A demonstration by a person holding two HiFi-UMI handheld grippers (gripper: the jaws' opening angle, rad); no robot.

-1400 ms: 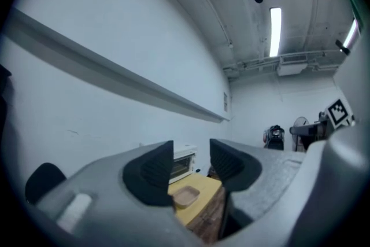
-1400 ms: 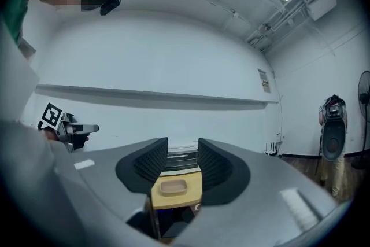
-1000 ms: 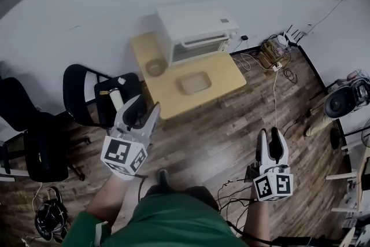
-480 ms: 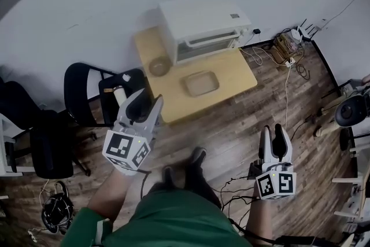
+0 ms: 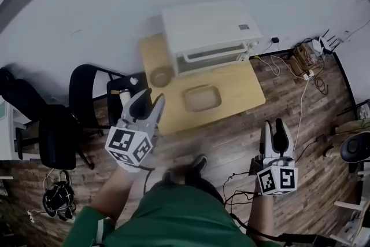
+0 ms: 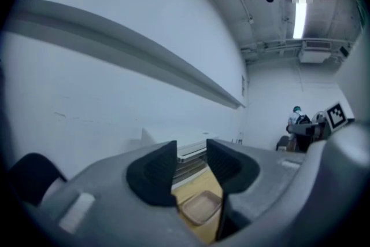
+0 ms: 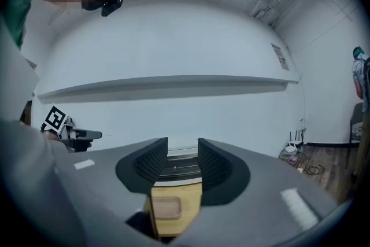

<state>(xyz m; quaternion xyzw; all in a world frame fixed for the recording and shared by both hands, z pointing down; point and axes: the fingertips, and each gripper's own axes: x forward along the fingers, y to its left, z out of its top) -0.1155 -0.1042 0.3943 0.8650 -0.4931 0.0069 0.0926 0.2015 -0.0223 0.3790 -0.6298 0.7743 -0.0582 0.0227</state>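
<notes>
One chair beside left claw; tray, bowl, oven on table.

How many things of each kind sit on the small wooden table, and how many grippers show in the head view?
Toaster oven: 1
Tray: 1
Bowl: 1
Grippers: 2, the left gripper and the right gripper, both with jaws apart and nothing between them
Total: 5
</notes>
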